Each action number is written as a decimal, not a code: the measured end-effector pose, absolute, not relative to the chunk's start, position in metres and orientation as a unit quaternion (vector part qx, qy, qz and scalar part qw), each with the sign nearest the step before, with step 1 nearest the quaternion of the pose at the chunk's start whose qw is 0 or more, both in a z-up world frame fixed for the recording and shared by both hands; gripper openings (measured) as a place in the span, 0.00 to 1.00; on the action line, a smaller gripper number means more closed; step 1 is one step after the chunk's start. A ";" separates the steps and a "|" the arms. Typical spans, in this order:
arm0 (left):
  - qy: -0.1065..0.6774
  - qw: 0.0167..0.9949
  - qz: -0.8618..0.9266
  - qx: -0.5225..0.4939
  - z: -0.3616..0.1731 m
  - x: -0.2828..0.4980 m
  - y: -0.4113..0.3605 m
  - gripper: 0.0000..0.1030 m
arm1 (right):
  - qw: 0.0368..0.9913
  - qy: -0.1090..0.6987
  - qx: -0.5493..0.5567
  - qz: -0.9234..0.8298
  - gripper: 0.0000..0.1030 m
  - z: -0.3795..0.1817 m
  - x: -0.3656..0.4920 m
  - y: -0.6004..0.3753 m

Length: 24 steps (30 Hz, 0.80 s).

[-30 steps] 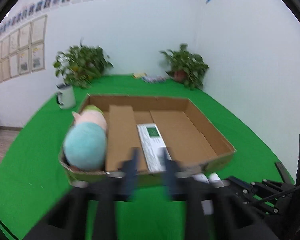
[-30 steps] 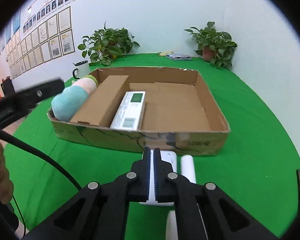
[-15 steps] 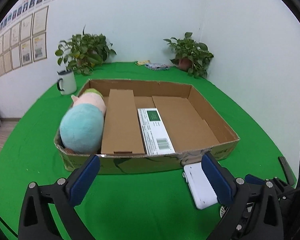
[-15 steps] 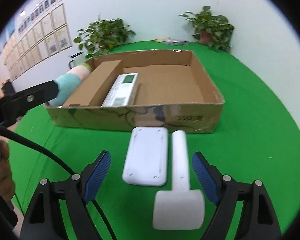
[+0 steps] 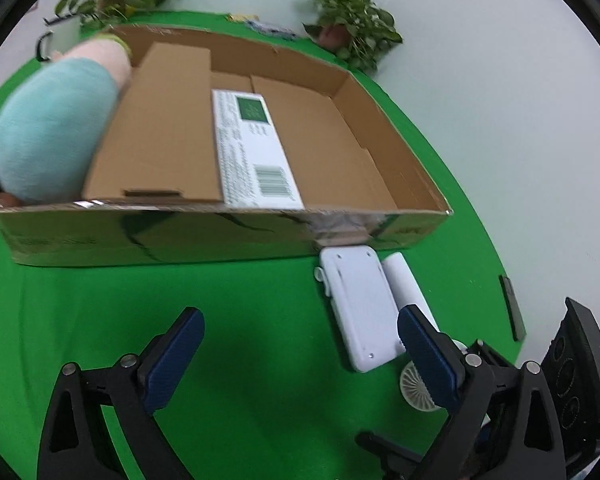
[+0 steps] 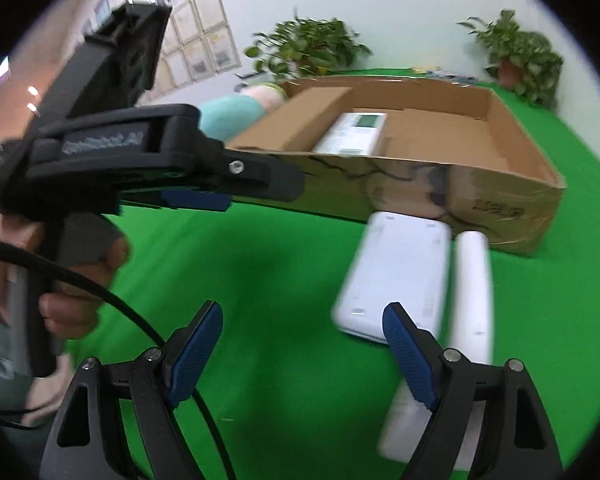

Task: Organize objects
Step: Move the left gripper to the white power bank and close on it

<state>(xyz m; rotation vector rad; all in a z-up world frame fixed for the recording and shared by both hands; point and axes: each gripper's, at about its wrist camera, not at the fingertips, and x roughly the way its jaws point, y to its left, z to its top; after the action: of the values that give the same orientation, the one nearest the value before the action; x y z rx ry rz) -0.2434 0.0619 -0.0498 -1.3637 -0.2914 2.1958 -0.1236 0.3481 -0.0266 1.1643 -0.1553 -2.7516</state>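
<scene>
White flat case [image 5: 360, 304], rounded corners, lying flat on green cloth [image 5: 240, 320], just ahead and right of left gripper [image 5: 300, 344]; long axis running away from that claw toward cardboard tray [image 5: 220, 236], far short end touching or nearly touching tray's front wall. Same case [image 6: 396, 272] ahead of right gripper [image 6: 304, 340], lined up roughly with its right finger [image 6: 408, 356], long axis again pointing at tray, slightly tilted left-to-right. White handheld fan [image 5: 408, 292] close alongside case on its right, handle parallel to it, round grille head nearest the claws, partly hidden behind left claw's right finger [image 5: 428, 356].

Left claw: wide apart, jaws closing a little, only bare cloth between pads, nothing gripped. Right claw: spread wide too, empty, cloth between pads.

Inside tray, ahead and left of both claws: teal and pink plush [image 5: 52, 128] at left end, brown carton [image 5: 160, 128] next, white labelled box [image 5: 252, 144] beside it, lengthwise front to back. Right half of tray floor bare.
</scene>
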 end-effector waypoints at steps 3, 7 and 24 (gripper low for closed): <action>-0.123 0.299 0.786 -0.526 -0.063 -0.250 0.074 0.88 | 0.042 -0.049 0.403 -0.913 0.80 -0.028 -0.129 0.361; -0.147 0.324 0.754 -0.553 -0.081 -0.262 0.085 0.83 | 0.019 -0.039 0.422 -0.906 0.78 -0.032 -0.138 0.366; -0.185 0.387 0.695 -0.577 -0.111 -0.262 0.107 0.54 | -0.009 0.009 0.431 -0.902 0.47 -0.037 -0.148 0.349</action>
<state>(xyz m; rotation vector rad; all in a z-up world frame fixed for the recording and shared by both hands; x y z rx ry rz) -0.2623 0.1073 -0.1106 -1.4688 -0.4721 1.7687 -0.1480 0.3487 -0.0368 1.3629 0.0270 -2.8496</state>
